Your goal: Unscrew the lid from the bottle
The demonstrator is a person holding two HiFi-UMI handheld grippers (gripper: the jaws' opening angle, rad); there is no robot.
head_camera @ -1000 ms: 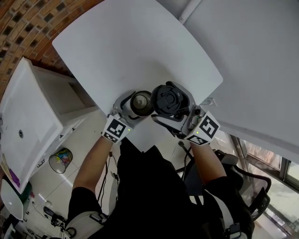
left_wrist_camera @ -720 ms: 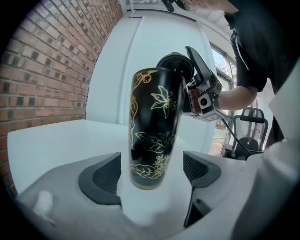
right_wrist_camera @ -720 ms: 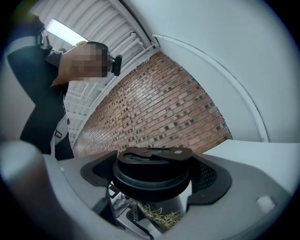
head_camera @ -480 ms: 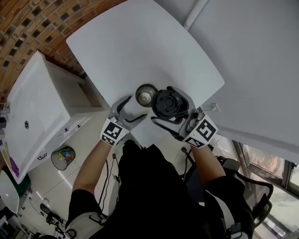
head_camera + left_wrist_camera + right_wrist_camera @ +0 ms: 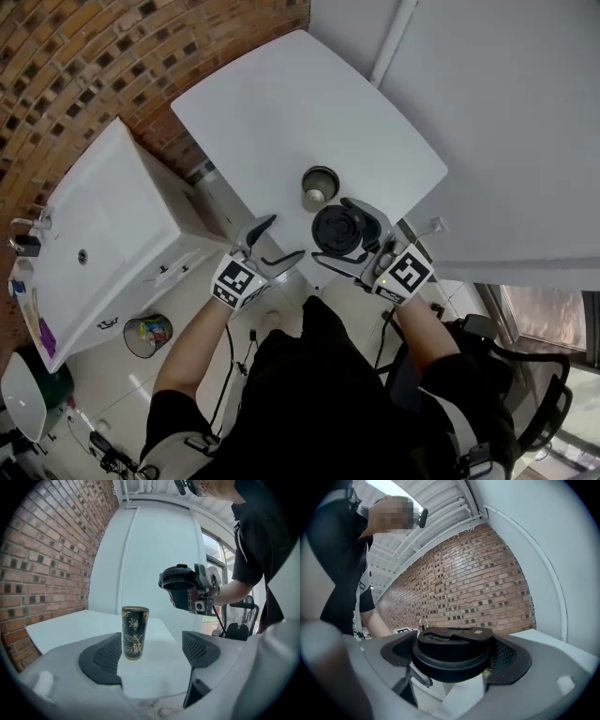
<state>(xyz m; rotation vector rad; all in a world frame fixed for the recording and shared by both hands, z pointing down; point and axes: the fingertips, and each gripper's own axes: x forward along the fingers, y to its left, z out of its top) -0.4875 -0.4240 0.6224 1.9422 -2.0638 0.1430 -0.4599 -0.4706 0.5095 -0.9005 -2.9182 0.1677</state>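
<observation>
The bottle point(image 5: 319, 185) is a black tumbler with a gold flower pattern and stands upright and uncapped on the white table point(image 5: 281, 112). In the left gripper view the bottle point(image 5: 135, 632) stands just beyond the jaws, apart from them. My left gripper point(image 5: 284, 237) is open and empty, near the table's front edge. My right gripper point(image 5: 336, 232) is shut on the round black lid point(image 5: 339, 228), held above the table just in front of the bottle. The lid point(image 5: 452, 651) fills the gap between the right gripper's point(image 5: 454, 657) pads. The same lid point(image 5: 178, 580) shows raised at the right of the bottle.
A white cabinet point(image 5: 103, 253) stands left of the table, below a brick wall point(image 5: 94, 75). A waste bin point(image 5: 150, 333) sits on the floor by it. A white pipe point(image 5: 394, 42) runs up the wall behind. The table's front edge lies under both grippers.
My left gripper has let go of the bottle and drawn back toward me. The bottle now stands alone. My right gripper has pulled back with the lid.
</observation>
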